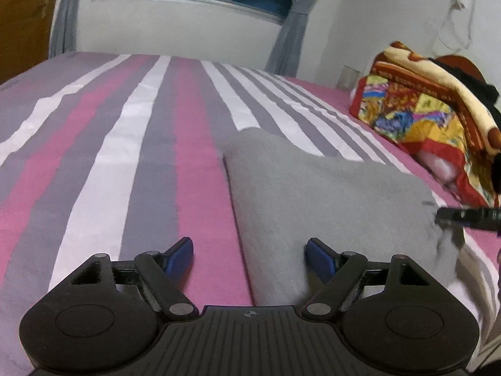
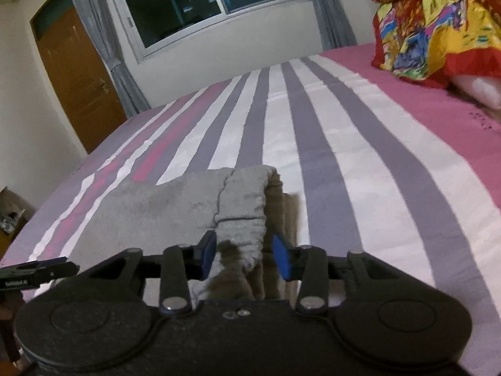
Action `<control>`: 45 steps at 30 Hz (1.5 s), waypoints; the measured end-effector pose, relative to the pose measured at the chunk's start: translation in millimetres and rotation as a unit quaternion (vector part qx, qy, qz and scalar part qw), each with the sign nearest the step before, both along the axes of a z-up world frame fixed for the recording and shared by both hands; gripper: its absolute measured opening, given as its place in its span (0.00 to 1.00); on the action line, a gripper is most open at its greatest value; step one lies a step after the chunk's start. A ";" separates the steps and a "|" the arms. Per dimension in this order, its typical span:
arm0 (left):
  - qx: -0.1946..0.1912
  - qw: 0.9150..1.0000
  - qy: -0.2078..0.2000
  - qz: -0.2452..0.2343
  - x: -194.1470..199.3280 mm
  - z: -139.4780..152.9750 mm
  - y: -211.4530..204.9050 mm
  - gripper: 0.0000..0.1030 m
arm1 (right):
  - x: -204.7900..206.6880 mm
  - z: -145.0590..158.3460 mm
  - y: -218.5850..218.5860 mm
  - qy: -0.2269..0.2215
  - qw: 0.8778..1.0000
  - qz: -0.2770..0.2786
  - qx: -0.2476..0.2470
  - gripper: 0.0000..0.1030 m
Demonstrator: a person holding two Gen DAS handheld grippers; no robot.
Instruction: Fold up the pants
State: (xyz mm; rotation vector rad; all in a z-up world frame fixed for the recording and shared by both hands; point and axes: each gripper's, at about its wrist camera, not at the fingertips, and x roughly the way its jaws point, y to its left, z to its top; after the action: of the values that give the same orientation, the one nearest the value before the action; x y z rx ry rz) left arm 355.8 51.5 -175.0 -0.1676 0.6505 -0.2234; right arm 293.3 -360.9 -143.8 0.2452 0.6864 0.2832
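Room: white walls, a dark window (image 2: 213, 3) with grey curtains (image 2: 103, 40) on both sides, and a brown wooden door (image 2: 78, 75) at the left of the right wrist view.
Bed: a sheet (image 1: 131, 156) striped in pink, grey and white covers the whole surface and lies mostly flat, with slight creases.
Bedding pile: a multicoloured blanket (image 1: 416, 116) in red, yellow and blue sits at the far right edge of the bed, well apart from the garment; a cream and brown blanket (image 1: 438, 72) lies on top of it.
Pants: grey pants (image 1: 313, 188) lie folded on the sheet near the front of the bed, right of centre in the left wrist view. The elastic waistband end (image 2: 247, 200) shows in the right wrist view, layered and bunched.
Left gripper: the left gripper (image 1: 249, 252) stands wide, blue pads well apart. Its right-hand pad is over the folded edge of the pants, its left-hand pad over bare sheet; neither pad presses on cloth.
Right gripper: the right gripper (image 2: 244, 255) is at a narrower gap, with waistband fabric between the blue pads. Whether the pads press on the cloth cannot be told.
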 end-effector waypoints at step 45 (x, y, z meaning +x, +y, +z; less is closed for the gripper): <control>0.028 0.999 -0.024 0.016 -91.4 -14.4 33.4 0.80 | -50.7 -4.2 -44.5 0.049 0.983 -0.044 0.169 0.40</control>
State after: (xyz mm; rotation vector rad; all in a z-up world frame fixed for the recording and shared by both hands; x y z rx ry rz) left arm 264.4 85.0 -189.4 -0.1173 0.6049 -0.1781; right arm 242.6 -405.4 -148.0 0.6147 0.7202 0.3047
